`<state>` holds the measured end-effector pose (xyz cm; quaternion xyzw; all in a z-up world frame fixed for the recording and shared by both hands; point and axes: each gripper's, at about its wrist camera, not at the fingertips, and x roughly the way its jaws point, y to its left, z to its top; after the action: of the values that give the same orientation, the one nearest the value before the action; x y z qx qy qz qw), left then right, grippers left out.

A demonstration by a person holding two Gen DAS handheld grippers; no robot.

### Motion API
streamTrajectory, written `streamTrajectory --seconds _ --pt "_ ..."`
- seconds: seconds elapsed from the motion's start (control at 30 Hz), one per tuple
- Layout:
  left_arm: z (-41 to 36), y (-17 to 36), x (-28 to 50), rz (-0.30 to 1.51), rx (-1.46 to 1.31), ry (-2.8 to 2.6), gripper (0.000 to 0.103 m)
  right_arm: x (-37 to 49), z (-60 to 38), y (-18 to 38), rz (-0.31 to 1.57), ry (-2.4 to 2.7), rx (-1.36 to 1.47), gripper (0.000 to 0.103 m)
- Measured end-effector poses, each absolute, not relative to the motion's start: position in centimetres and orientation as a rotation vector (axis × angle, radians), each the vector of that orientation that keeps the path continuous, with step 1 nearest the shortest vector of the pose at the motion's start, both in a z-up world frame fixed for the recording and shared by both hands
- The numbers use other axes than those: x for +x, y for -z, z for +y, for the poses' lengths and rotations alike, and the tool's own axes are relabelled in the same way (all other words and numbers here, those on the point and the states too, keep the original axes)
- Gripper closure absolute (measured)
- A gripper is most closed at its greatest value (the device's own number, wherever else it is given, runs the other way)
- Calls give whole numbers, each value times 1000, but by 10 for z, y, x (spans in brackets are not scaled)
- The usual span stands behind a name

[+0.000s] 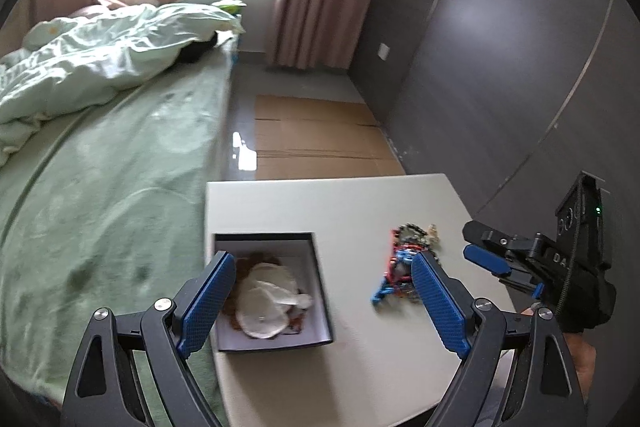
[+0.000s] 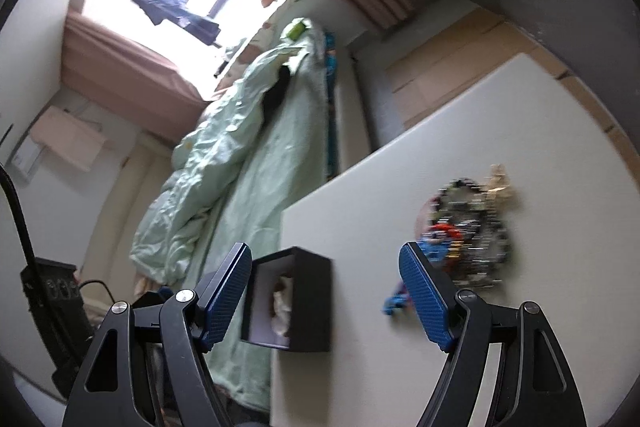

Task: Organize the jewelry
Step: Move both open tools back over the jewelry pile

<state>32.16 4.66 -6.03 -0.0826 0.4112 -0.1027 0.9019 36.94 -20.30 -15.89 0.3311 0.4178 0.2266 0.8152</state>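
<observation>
A dark open box [image 1: 276,345] with a white lining stands at the left edge of the white table [image 1: 340,203]. White and brown pieces [image 1: 264,301] lie inside it. To its right a tangled pile of jewelry [image 1: 404,259], with blue, red and dark beaded strands, lies on the table. My left gripper [image 1: 322,303] hangs open above the table, its left pad over the box and its right pad beside the pile. My right gripper [image 1: 480,247] comes in from the right, open and empty. In the right wrist view this gripper [image 2: 328,301] is open between the box [image 2: 316,299] and the blurred pile [image 2: 468,227].
A bed with a green sheet [image 1: 100,207] and a crumpled duvet [image 1: 100,67] runs along the table's left side. Flat cardboard [image 1: 316,139] covers the floor beyond the table. A grey wardrobe wall [image 1: 500,67] stands to the right. A black device with a cable [image 2: 52,299] shows at the far left.
</observation>
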Motion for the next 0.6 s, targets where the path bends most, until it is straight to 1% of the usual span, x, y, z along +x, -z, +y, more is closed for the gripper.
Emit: streamTrajectory --seconds 0.2,0.43,0.5,0.57,0.6 --pt "14 73 333 872 -144 276 13 370 -230 171 938 -386 697 26" --pt "-17 89 349 912 -132 336 30 370 -258 183 955 -345 749 27" --pt "-25 93 353 922 -127 344 34 370 -265 184 945 -338 760 30" --pt "-33 99 359 935 -126 352 43 370 -271 186 944 -341 770 37" --pt "-37 103 362 945 -128 358 45 371 -272 187 947 -344 775 38"
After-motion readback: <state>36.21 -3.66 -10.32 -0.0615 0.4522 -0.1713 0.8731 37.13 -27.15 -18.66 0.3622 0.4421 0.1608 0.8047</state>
